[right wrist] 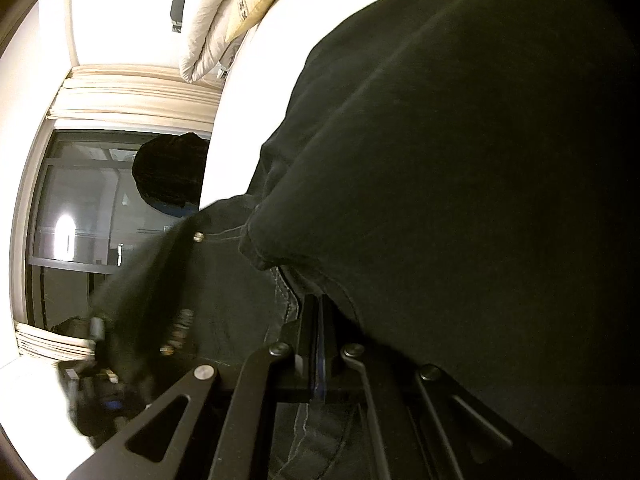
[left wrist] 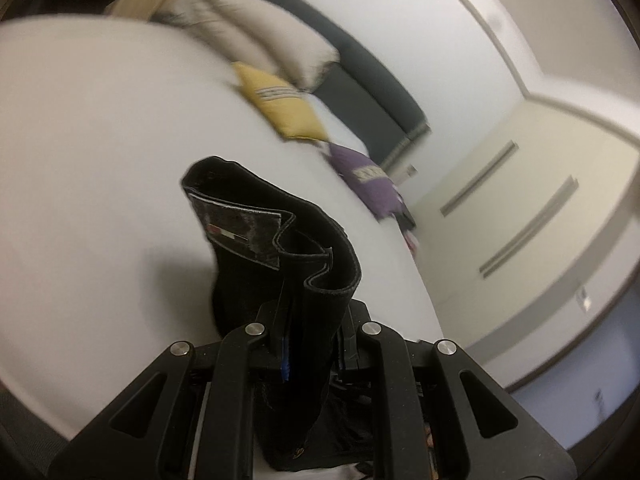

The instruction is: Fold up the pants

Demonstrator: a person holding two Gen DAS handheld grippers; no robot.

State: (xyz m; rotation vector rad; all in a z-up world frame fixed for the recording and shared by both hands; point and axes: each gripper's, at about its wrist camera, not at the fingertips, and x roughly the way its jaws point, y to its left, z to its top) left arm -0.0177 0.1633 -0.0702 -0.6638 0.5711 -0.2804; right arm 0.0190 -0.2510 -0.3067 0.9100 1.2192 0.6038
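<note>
Pants (left wrist: 280,248): black throughout, with pale grey stitching along the seams; a waistband patch carries a small red-and-white flag mark. Left gripper (left wrist: 308,344) and right gripper (right wrist: 320,344): black, with silver pivot pins and a thin blue strip between the pads. Bed sheet (left wrist: 100,140): plain white. Yellow cushion (left wrist: 280,108) at 12 o'clock from the pants: mustard, with a striped white band. Purple cushion (left wrist: 368,180) at 2 o'clock: violet, with a pale patterned band. Pillows (right wrist: 208,28): off-white. Curtain (right wrist: 136,96): cream.
</note>
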